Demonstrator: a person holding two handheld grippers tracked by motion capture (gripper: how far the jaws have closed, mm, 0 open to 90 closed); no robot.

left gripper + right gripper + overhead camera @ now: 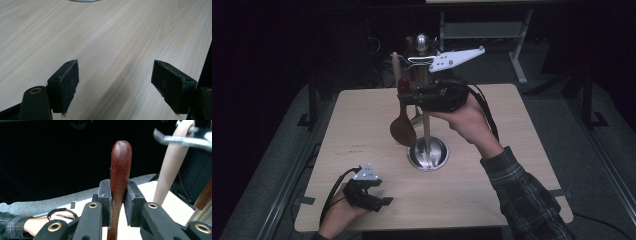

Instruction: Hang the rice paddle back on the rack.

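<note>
My right gripper (408, 95) clamps the brown spoon (402, 127) by its handle, raised beside the rack (426, 100) at mid-table, not yet clear of it. My left gripper (384, 201) rests open, empty, near left.

The spoon (120, 182) is dark reddish-brown wood. The worktop (112, 45) is pale wood with fine grain. The stand (427, 150) is shiny silver. Both hand-held grippers have black jaws. The sleeve (522, 195) is dark plaid.
</note>
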